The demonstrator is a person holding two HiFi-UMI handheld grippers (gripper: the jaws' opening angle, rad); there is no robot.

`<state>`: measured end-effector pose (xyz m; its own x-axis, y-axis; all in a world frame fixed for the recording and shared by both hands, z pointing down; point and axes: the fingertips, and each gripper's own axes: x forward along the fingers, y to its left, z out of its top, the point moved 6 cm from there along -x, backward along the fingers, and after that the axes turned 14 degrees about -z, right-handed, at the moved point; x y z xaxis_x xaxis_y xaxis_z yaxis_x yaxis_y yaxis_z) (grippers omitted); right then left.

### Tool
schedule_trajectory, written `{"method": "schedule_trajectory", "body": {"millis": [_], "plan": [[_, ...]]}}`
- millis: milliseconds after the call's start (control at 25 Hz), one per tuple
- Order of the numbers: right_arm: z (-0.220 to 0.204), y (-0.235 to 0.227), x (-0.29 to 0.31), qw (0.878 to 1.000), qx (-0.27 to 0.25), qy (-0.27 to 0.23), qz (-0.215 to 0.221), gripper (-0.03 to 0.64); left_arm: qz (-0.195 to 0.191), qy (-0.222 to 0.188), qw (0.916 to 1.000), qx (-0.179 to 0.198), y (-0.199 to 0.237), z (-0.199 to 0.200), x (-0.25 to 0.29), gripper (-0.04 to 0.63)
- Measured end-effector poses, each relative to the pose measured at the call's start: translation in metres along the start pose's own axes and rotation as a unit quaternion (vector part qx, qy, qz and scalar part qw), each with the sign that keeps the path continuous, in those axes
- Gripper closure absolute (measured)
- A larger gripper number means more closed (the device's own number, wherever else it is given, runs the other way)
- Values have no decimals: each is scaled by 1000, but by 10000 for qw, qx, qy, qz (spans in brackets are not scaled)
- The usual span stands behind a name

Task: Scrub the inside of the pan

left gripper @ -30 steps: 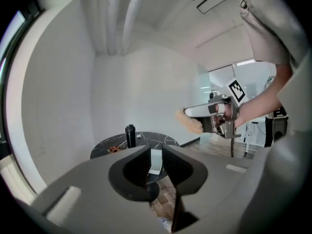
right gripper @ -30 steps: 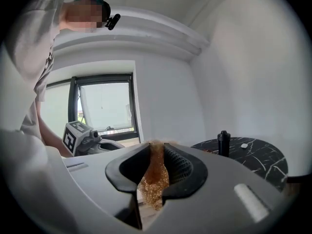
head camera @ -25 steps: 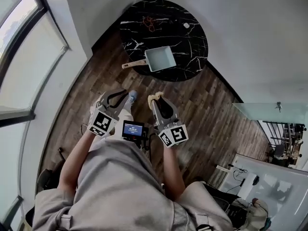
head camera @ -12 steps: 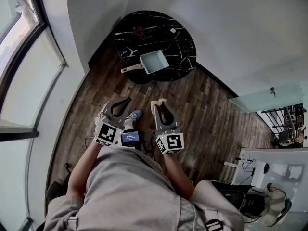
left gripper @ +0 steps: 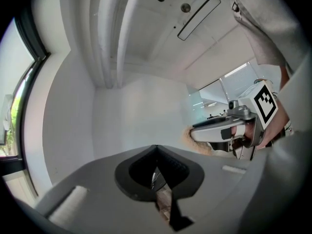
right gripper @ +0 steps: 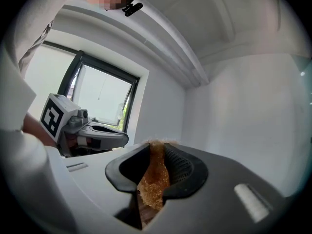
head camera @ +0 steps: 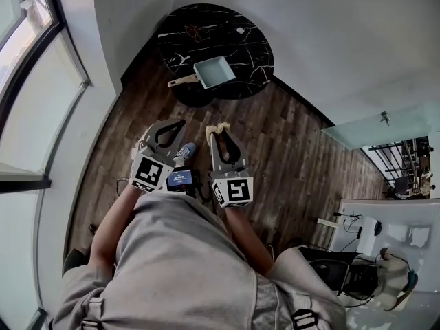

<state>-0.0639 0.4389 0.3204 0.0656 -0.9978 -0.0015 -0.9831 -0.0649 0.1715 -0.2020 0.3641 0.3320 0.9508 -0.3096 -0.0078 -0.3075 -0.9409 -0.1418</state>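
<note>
A pale blue square pan [head camera: 212, 72] with a wooden handle [head camera: 183, 82] rests on a round black marble table [head camera: 240, 53], far ahead of both grippers. My left gripper [head camera: 183, 122] is held in front of the body with its jaws shut and nothing between them [left gripper: 155, 149]. My right gripper [head camera: 218, 128] is beside it, shut on a tan scrub pad [right gripper: 154, 172] that sticks out past the tips [head camera: 214, 127]. Both grippers hang over the wooden floor, well short of the table. The left gripper view also catches the right gripper [left gripper: 229, 128].
A small white object [head camera: 240, 30] and a thin reddish item [head camera: 196, 31] lie on the table's far part. White walls close in behind the table, with a window [head camera: 34, 81] at the left. A glass surface [head camera: 364, 133] stands at the right. A small screen device [head camera: 180, 179] sits at the person's waist.
The table and pan now sit slightly higher and further left in the head view. Both grippers have kept their place in front of the body, the right still holding the pad.
</note>
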Motion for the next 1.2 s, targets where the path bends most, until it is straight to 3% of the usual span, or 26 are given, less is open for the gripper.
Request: {"method": "schedule_trajectory", "body": {"millis": [600, 1200], "plan": [[-2, 20, 7, 9979, 66, 184, 623, 523, 474, 276, 9982, -245, 4, -14, -20, 595], [-12, 18, 1, 9974, -7, 218, 681, 523, 555, 381, 9974, -253, -4, -21, -24, 595]]}}
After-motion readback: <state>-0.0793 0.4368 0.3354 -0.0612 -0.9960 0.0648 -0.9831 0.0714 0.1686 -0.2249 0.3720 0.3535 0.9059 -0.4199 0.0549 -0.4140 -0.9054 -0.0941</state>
